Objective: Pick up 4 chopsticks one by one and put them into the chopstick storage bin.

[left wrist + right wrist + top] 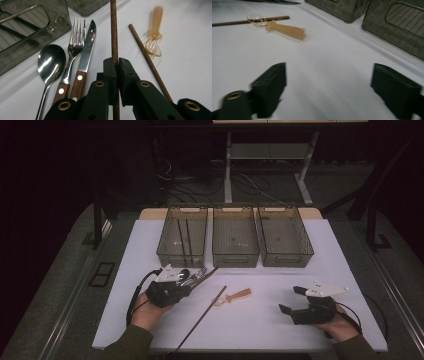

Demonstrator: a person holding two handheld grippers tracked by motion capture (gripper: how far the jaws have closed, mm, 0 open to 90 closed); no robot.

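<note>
Currently the left gripper [117, 65] is clamped on a chopstick [114, 30] near the left bin [182, 236] (two chopsticks already inside), so lift it level and clear the rim; the right gripper [329, 87] rests wide open, empty, on the bench [260, 320].

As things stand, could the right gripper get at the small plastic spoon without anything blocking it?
Probably yes. The right gripper is open and holds nothing, and bare table lies between it and the plastic spoon. The loose chopstick lies at the spoon's far side.
</note>
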